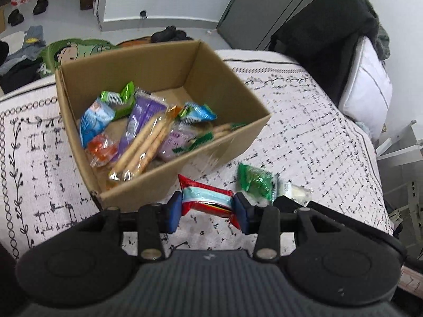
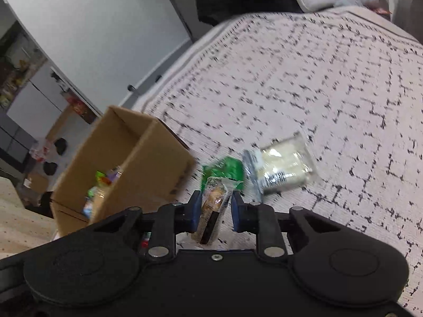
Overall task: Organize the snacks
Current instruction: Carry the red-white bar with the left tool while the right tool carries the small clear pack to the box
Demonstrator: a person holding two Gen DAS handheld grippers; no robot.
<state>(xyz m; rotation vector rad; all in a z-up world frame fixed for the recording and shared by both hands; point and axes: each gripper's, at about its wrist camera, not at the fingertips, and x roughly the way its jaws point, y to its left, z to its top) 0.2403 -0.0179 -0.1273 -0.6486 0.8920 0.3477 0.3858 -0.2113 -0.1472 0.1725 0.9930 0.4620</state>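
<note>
An open cardboard box [image 1: 232,111] stands on the patterned bedspread [image 1: 312,132] and holds several snack packets, among them breadstick packs [image 1: 142,145]. My left gripper [image 1: 208,208] is shut on a red packet with a pale blue band [image 1: 206,198], just in front of the box's near corner. A green packet [image 1: 255,182] and a clear pale packet [image 1: 297,192] lie on the spread to its right. My right gripper [image 2: 214,208] is shut on a clear packet with a brown snack [image 2: 212,208], right of the box [image 2: 148,163]. The green packet [image 2: 224,169] and the clear pale packet [image 2: 285,163] lie just beyond it.
A dark chair [image 1: 325,26] and a white pillow [image 1: 367,79] stand past the bed's far right corner. Clothes, shoes and a green mat [image 1: 74,50] lie on the floor beyond the box. White cabinets [image 2: 105,31] stand behind the bed.
</note>
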